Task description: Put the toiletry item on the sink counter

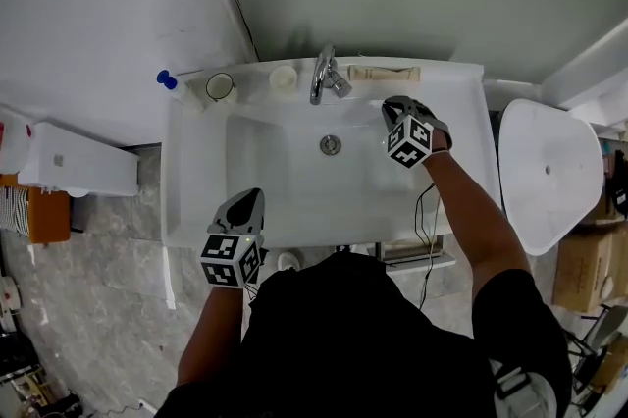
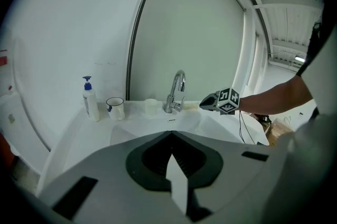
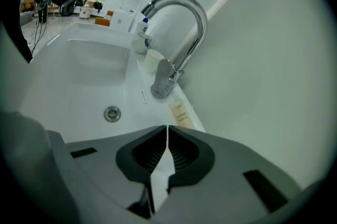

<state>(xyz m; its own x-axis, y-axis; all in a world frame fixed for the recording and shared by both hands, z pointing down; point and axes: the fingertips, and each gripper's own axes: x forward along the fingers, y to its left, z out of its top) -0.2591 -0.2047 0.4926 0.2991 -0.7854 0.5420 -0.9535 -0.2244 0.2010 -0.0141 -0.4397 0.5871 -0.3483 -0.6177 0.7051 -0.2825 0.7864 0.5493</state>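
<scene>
The toiletry item is a flat beige toothbrush packet (image 1: 384, 73) lying on the sink counter (image 1: 446, 78) just right of the faucet (image 1: 324, 75). It also shows in the right gripper view, the packet (image 3: 180, 114) resting beside the faucet base (image 3: 164, 81). My right gripper (image 1: 389, 103) hovers over the basin's back right corner, a short way in front of the packet, its jaws shut (image 3: 167, 129) and empty. Shut with nothing in it, my left gripper (image 1: 256, 195) hangs over the sink's front rim, its tips (image 2: 171, 134) pointed at the faucet (image 2: 176, 92).
Along the back ledge stand a pump bottle with a blue top (image 1: 173, 84), a mug (image 1: 220, 86) and a small white cup (image 1: 283, 78). The drain (image 1: 331, 145) sits mid-basin. A white toilet lid (image 1: 545, 176) is at the right, a white box (image 1: 78, 161) at the left.
</scene>
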